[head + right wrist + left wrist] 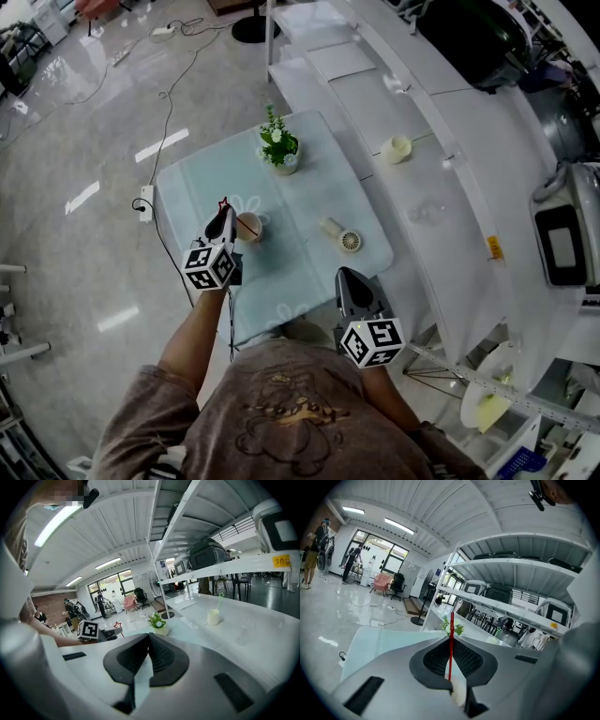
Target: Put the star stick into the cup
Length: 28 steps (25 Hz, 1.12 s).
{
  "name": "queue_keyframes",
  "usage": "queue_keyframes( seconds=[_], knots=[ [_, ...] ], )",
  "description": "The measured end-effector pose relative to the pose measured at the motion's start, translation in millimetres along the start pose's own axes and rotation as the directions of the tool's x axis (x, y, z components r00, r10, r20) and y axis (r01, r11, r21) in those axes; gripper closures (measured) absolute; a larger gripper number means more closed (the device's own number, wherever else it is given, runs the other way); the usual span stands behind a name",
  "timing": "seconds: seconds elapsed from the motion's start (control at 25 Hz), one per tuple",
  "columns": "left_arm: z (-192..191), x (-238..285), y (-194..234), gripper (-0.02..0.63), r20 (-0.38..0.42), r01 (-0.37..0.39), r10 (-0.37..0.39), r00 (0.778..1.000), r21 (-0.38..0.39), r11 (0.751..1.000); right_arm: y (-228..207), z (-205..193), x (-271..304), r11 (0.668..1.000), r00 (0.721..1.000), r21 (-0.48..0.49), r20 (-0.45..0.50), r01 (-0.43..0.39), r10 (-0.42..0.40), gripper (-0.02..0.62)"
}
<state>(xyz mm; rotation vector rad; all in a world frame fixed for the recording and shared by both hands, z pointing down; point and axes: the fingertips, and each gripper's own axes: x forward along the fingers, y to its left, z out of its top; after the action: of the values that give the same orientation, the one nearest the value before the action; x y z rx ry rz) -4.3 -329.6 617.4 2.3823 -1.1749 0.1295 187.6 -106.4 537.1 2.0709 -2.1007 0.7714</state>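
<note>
Left gripper (223, 216) (clamping stick (451, 644)), table (314, 192), glossy floor (75, 141)

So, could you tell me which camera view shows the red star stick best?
The left gripper view: the star stick shows large and sharp, clamped between the shut jaws of the left gripper. The head view shows only its small red tip; the right gripper view shows a tiny star outline.

Red star stick (450, 644), pale mint table (323, 183), green plant (278, 146) with white flowers
</note>
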Motion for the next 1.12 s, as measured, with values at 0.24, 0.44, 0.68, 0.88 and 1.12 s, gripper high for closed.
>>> queue_keyframes(
  seconds=[0.24, 0.44, 0.68, 0.88, 1.12],
  knots=[
    [7, 6, 9, 0.574, 0.005, -0.023, 0.024, 1.0, -0.034, 0.999, 0, 0, 3, 1.0, 1.0, -0.002, -0.004, 0.008, -0.008, 0.594],
    [-1, 11, 22, 0.574, -0.015, -0.023, 0.022, 1.0, -0.047, 0.999, 1, 0, 6, 1.0, 1.0, -0.003, -0.008, 0.011, -0.011, 0.594],
    [-4, 16, 35, 0.574, -0.026, -0.035, 0.033, 0.999, -0.075, 0.997, 5, 0, 11, 1.0, 1.0, -0.004, -0.011, 0.012, -0.012, 0.594],
    [-6, 16, 45, 0.574, -0.034, -0.045, 0.042, 0.999, -0.103, 0.994, 9, 1, 12, 1.0, 1.0, -0.006, -0.01, 0.013, -0.014, 0.594],
    [-5, 16, 57, 0.574, -0.033, -0.053, 0.049, 0.998, -0.142, 0.988, 13, 2, 12, 1.0, 1.0, -0.014, -0.01, 0.015, -0.015, 0.594]
  ],
)
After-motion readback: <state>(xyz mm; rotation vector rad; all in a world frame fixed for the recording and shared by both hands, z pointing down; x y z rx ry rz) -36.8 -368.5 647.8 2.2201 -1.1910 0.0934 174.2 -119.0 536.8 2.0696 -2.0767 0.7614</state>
